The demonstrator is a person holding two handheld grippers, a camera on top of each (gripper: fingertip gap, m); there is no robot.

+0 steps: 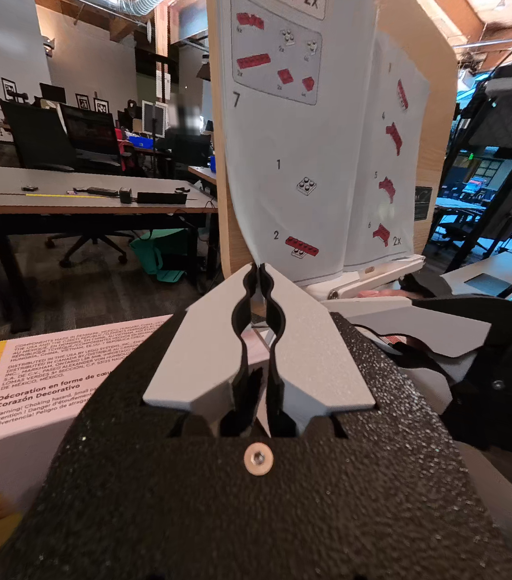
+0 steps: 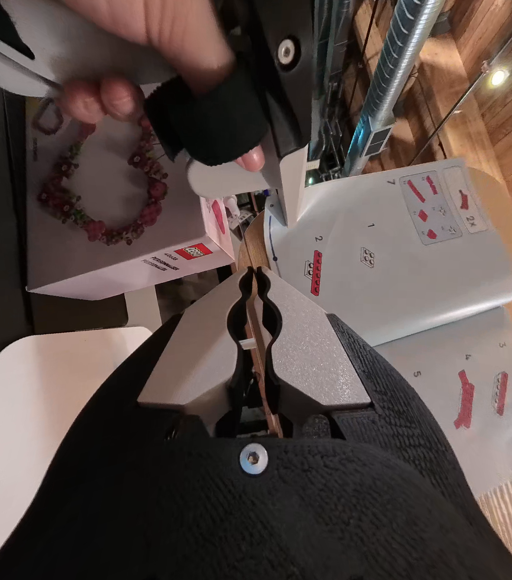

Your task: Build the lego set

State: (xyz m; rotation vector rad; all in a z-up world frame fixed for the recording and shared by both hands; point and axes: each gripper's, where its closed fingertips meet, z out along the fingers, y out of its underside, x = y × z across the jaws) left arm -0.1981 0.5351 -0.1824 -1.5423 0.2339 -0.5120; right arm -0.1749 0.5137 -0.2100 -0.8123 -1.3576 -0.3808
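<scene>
The open instruction booklet [image 1: 295, 157] leans upright on a wooden stand [image 1: 436, 94]. My left gripper [image 1: 258, 266] is shut on the bottom corner of the booklet's left page, which curls up from the fingertips. In the right wrist view the booklet [image 2: 389, 251] lies to the right and the left gripper [image 2: 283, 216] pinches the page edge, held by a hand [image 2: 170, 25]. My right gripper [image 2: 254, 270] is shut on the thin edge of the wooden stand [image 2: 250, 248], just below the left gripper. No loose bricks are in view.
The white and pink lego box [image 1: 44, 376] lies left of the stand, and its heart picture shows in the right wrist view [image 2: 116, 244]. A white tabletop [image 2: 60, 392] is underneath. A desk [image 1: 76, 201] with cables and chairs stands farther back. Across from one pair of fingers to the other is roughly 5 cm.
</scene>
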